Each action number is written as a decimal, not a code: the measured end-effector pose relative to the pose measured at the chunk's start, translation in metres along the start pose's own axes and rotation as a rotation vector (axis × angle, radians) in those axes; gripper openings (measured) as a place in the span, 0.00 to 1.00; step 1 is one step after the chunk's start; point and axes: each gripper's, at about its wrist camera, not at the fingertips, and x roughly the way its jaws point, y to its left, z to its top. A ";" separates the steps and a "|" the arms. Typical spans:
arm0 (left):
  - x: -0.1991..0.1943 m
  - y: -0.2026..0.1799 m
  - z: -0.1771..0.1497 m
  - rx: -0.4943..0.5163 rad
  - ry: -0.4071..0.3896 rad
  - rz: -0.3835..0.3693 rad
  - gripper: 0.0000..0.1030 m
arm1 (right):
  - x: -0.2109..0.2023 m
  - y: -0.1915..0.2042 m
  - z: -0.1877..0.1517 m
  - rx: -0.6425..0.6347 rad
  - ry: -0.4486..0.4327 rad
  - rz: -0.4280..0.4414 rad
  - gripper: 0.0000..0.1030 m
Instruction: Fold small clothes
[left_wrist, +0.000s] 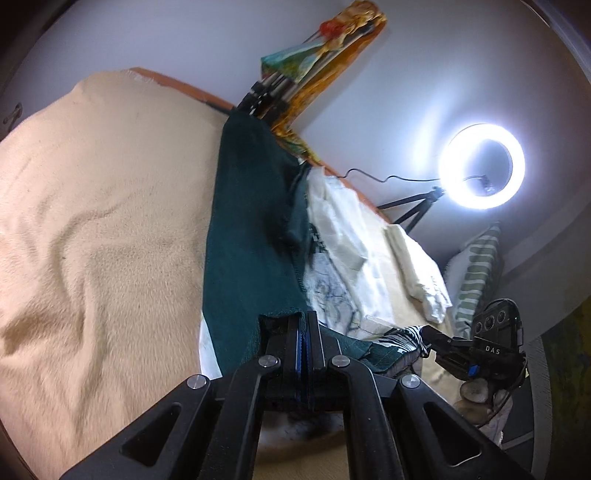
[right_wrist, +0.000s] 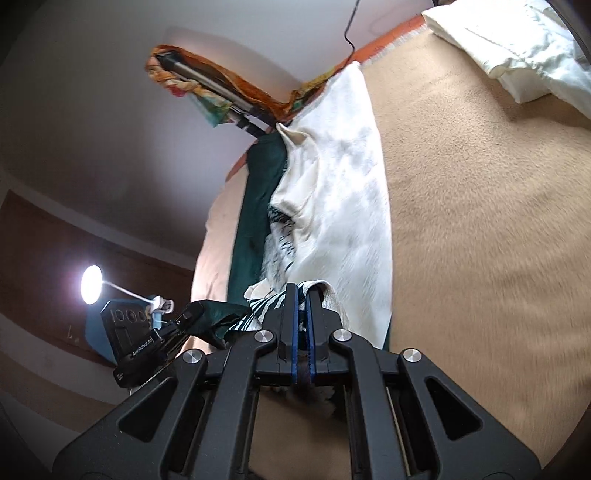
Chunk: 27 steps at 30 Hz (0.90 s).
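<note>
Beige bed blanket (left_wrist: 92, 221) carries the clothes: left hand-held gripper (left_wrist: 303, 325) pinches the green garment (left_wrist: 251, 221), right hand-held gripper (right_wrist: 302, 295) the white one (right_wrist: 343, 206); keep both edges level and taut while folding toward the far edge

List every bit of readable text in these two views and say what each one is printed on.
"DAS" stands on the black body of the right gripper, seen from the left wrist view.
"GenRobot.AI" stands on the black body of the left gripper, seen from the right wrist view.
The dark print on the white garment is too blurred to read as letters.
Nothing else legible shows.
</note>
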 end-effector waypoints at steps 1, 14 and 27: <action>0.003 0.002 0.001 -0.002 0.003 0.005 0.00 | 0.004 -0.002 0.002 0.003 0.005 -0.007 0.05; 0.028 0.017 0.026 0.026 -0.027 0.061 0.28 | 0.026 -0.019 0.026 -0.021 -0.001 -0.057 0.07; 0.009 -0.003 -0.002 0.213 0.039 0.073 0.27 | 0.000 0.019 -0.006 -0.341 0.113 -0.095 0.13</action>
